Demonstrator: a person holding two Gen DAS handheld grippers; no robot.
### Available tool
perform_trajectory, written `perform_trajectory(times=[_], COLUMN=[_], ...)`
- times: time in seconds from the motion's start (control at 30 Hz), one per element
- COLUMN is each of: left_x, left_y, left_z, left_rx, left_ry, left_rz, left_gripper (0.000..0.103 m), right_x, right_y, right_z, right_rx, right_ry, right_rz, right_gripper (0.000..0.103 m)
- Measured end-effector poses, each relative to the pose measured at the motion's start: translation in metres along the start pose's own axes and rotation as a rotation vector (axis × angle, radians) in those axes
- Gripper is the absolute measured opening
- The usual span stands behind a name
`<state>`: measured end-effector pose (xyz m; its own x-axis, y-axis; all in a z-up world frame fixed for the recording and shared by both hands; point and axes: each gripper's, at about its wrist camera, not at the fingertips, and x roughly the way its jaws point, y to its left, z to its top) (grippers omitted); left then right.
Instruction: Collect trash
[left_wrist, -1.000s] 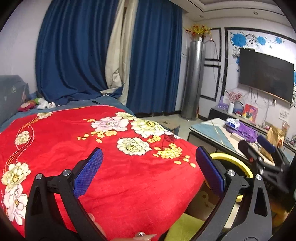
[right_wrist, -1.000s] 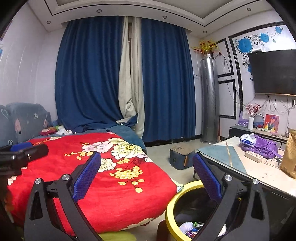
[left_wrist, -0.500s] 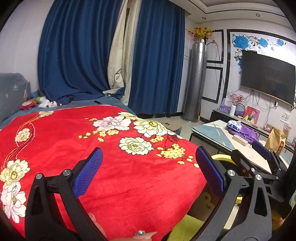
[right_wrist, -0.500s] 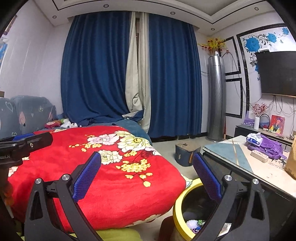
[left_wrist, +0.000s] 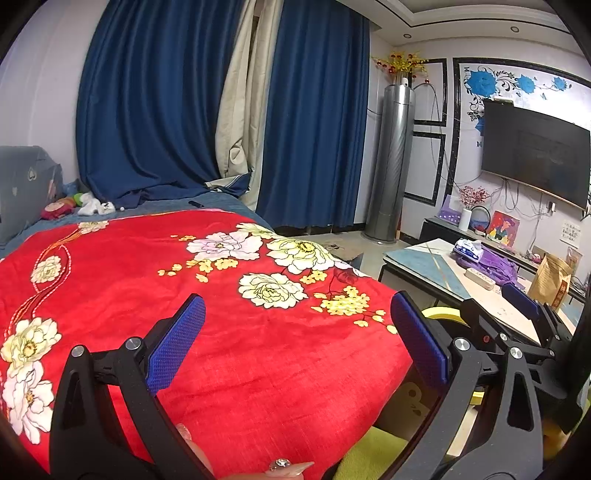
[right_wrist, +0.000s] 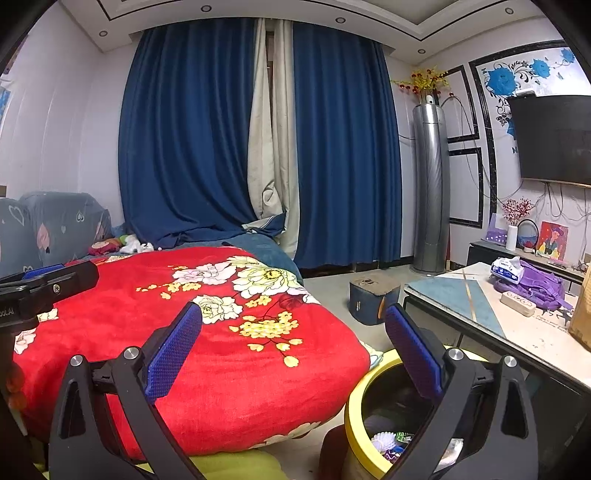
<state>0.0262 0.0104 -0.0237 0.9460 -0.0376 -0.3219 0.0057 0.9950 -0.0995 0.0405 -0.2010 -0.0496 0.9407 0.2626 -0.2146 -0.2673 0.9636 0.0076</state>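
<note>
A yellow-rimmed trash bin (right_wrist: 364, 384) stands on the floor at the foot of the bed, with several bits of trash (right_wrist: 386, 441) inside. My right gripper (right_wrist: 293, 347) is open and empty, above the bed's corner and the bin. My left gripper (left_wrist: 293, 339) is open and empty over the red floral blanket (left_wrist: 166, 295). The right gripper also shows at the right of the left wrist view (left_wrist: 521, 317), and the left gripper at the left of the right wrist view (right_wrist: 44, 280). The bin's rim shows behind it (left_wrist: 441, 314).
A low table (right_wrist: 480, 314) at the right holds a tissue pack (right_wrist: 508, 267), a purple bag (right_wrist: 539, 284), a power strip (right_wrist: 517, 302) and a brown paper bag (left_wrist: 552, 280). A dark box (right_wrist: 373, 297) sits on the floor. Toys (left_wrist: 77, 205) lie by the curtains.
Both grippers have risen and tilted up slightly; the view shows more of the room and less of the bin. Both stay open and empty.
</note>
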Motion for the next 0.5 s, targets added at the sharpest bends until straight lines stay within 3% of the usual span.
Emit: perform_trajectory(times=[0.5], left_x=[-0.001], left_y=[0.0002], left_z=[0.0024], left_rx=[0.005], left_ry=[-0.007], left_rz=[-0.002], left_gripper=[0.092], right_x=[-0.001], right_y=[-0.0027], right_z=[0.0011], right_rx=[0.014], right_ry=[-0.008], right_rz=[-0.018], right_gripper=[0.097])
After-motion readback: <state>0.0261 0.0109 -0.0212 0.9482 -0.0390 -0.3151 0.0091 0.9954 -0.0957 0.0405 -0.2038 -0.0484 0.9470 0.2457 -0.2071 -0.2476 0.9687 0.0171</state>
